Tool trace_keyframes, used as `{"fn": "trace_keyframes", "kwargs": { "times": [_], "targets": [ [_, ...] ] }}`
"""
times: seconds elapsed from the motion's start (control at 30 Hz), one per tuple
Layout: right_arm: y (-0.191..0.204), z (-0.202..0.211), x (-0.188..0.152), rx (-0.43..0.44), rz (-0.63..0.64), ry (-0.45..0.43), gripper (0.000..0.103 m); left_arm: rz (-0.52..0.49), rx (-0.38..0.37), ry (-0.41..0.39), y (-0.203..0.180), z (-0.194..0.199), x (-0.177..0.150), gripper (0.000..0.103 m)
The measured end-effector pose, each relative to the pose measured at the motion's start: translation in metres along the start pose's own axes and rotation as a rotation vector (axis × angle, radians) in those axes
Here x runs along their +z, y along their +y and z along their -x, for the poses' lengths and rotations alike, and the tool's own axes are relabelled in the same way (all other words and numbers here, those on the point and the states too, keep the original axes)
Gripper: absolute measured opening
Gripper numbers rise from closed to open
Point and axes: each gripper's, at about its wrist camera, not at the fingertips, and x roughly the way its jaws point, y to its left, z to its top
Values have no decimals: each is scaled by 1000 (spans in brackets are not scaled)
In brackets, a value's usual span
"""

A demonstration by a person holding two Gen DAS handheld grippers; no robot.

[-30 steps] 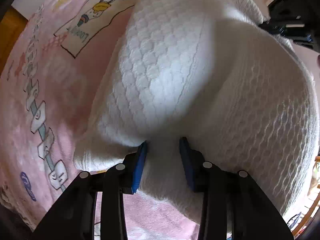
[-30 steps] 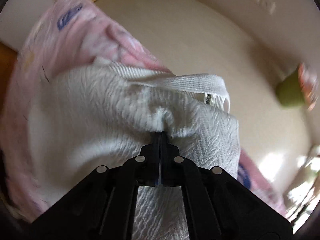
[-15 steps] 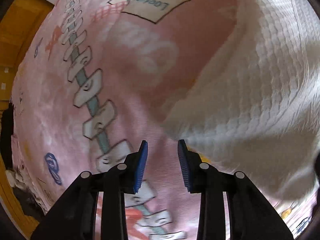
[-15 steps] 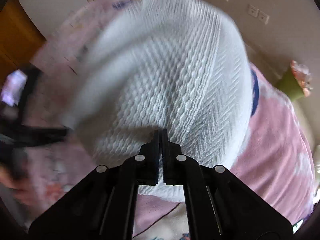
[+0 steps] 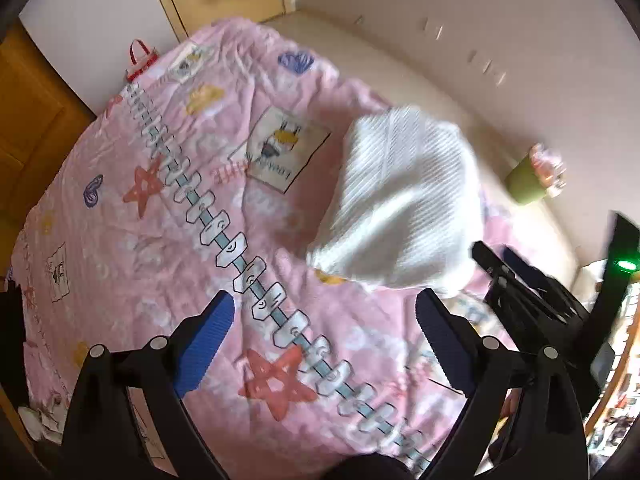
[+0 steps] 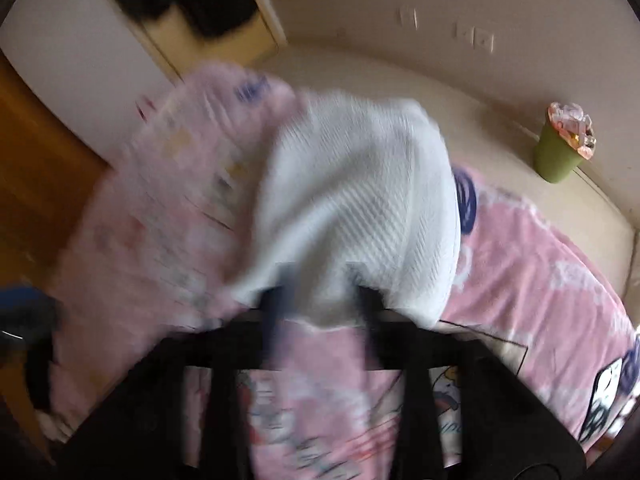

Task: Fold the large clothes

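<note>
A white knit sweater [image 5: 400, 200] lies bunched in a loose bundle on the pink cartoon-print bed cover [image 5: 160, 240], toward its far right side. My left gripper [image 5: 324, 308] hangs high above the cover, its jaws opening wide, with nothing between the blue pads [image 5: 204, 344]. The black right gripper [image 5: 520, 280] shows at the right edge, just beside the bundle. In the blurred right wrist view the sweater [image 6: 352, 200] fills the middle. My right gripper [image 6: 320, 284] hovers at the sweater's near edge, jaws opening, and the pads do not press on the cloth.
A green bin [image 6: 560, 152] with pink contents stands on the cream floor beyond the bed, by the wall with sockets [image 6: 472, 36]. A wooden door [image 5: 28, 112] is at the left. A small red-handled bag [image 5: 140, 60] sits at the bed's far corner.
Both grippers let go of the sweater and rose well away from it. The left one released first. The right stayed shut on the cloth until half a second ago. Both jaws now stand wide.
</note>
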Motion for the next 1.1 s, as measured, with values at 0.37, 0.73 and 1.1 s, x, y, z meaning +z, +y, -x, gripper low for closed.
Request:
{"fn": "trace_keyframes", "kwargs": {
  "times": [0.37,0.73,1.1],
  "targets": [
    [51,198,13,-161,43,-192,97,22,-31,-237,2,126,-24,95],
    [38,219,-38,-237,-2,-142,97,-167,-5,-314,-24,160,-67,95],
    [40,221,-43,-245,-23,-159,97,-168,-34,-259,-17,162,-69,95]
  ]
}}
